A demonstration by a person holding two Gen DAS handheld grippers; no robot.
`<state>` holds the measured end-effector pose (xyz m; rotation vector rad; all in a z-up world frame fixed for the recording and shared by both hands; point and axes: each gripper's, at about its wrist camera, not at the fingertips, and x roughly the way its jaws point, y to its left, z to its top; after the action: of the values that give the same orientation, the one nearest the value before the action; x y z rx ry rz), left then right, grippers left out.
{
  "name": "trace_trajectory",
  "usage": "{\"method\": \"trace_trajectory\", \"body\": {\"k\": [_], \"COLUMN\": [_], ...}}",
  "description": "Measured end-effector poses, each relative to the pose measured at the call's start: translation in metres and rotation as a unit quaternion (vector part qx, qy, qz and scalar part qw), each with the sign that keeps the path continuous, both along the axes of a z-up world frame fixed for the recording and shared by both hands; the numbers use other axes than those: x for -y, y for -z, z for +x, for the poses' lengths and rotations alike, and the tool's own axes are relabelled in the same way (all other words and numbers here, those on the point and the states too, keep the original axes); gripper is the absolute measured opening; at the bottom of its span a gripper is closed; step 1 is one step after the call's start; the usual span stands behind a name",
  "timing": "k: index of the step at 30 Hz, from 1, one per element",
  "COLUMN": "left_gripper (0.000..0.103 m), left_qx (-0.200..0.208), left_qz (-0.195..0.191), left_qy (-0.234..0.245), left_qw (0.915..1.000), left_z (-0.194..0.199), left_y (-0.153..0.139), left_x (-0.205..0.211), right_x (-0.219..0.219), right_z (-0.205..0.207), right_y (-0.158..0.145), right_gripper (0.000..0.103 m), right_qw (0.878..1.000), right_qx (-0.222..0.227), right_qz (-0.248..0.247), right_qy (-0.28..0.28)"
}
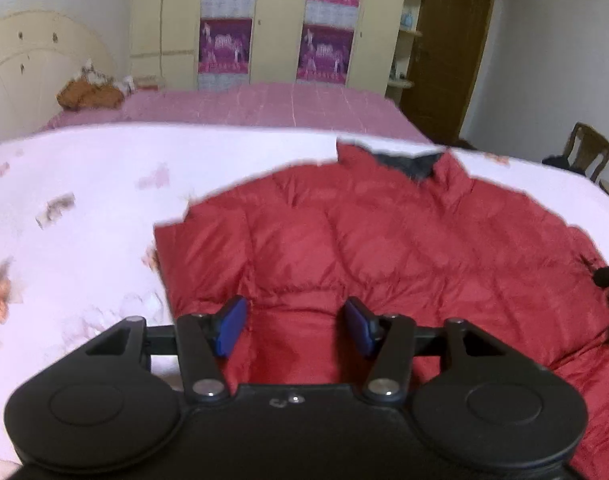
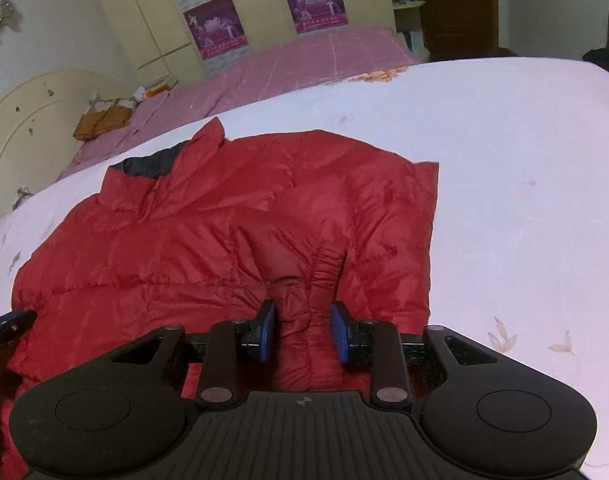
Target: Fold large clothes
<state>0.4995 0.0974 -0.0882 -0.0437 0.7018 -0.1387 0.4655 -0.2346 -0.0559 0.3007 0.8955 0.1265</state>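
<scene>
I've got the red down jacket (image 2: 208, 236) lying spread on the white floral quilt (image 2: 524, 200), collar pointing toward the far pink bedspread (image 1: 264, 108). My right gripper (image 2: 304, 330) has its blue pads squeezed narrow on a bunched sleeve cuff (fabric bulging between them). My left gripper (image 1: 294, 326) sits half-wide at the jacket's hem, red fabric between the pads; I cannot tell whether they grip it.

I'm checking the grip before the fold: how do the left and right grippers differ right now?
The left gripper stands wider than the right gripper. Its pads straddle smooth jacket fabric without clearly pinching; the right's press a bunched ridge of it. Both sit at the jacket's near edge and have blue pads.
</scene>
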Motion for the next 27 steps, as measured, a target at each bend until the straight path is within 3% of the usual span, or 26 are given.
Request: {"method": "trace_trajectory", "body": {"k": [1, 2, 3, 5, 8, 12, 17, 19, 21, 27], "left_gripper": [0.065, 0.072, 0.08, 0.078, 0.077, 0.08, 0.081, 0.103, 0.103, 0.102], "left_qx": [0.014, 0.028, 0.036, 0.032, -0.005, -0.021, -0.012, 0.008, 0.014, -0.003], "left_qz": [-0.008, -0.018, -0.021, 0.0, 0.023, 0.073, 0.098, 0.115, 0.137, 0.129], "left_qy": [0.001, 0.004, 0.016, 0.051, 0.073, 0.069, 0.067, 0.06, 0.049, 0.058], "left_qw": [0.9999, 0.9994, 0.999, 0.9982, 0.997, 0.9947, 0.9929, 0.9915, 0.9892, 0.99], "left_z": [-0.004, -0.006, -0.006, 0.003, 0.018, 0.024, 0.016, 0.001, -0.013, -0.048], "left_y": [-0.007, -0.013, -0.018, -0.017, -0.002, 0.017, 0.007, 0.001, -0.002, -0.003], "left_x": [0.001, 0.005, 0.013, 0.036, 0.059, 0.064, 0.068, 0.065, 0.06, 0.044], "right_x": [0.0, -0.002, -0.006, -0.027, -0.059, -0.057, -0.063, -0.056, -0.048, -0.023], "right_z": [-0.005, -0.01, -0.012, -0.001, 0.017, 0.027, 0.017, 0.011, -0.003, -0.055], "right_y": [-0.011, -0.021, -0.029, -0.03, -0.013, 0.021, 0.017, 0.006, -0.004, -0.017], "right_gripper": [0.033, 0.067, 0.087, 0.086, 0.066, 0.064, 0.065, 0.066, 0.091, 0.091], "right_qw": [1.0, 0.999, 0.997, 0.996, 0.993, 0.993, 0.991, 0.993, 0.994, 0.997], "right_qx": [0.019, 0.043, 0.069, 0.077, 0.063, 0.0, 0.014, 0.032, 0.042, 0.032], "right_qz": [-0.014, -0.027, -0.029, -0.04, -0.076, -0.101, -0.118, -0.104, -0.093, -0.071], "right_qy": [0.012, 0.02, 0.015, -0.024, -0.071, -0.064, -0.059, -0.044, -0.03, 0.0]}}
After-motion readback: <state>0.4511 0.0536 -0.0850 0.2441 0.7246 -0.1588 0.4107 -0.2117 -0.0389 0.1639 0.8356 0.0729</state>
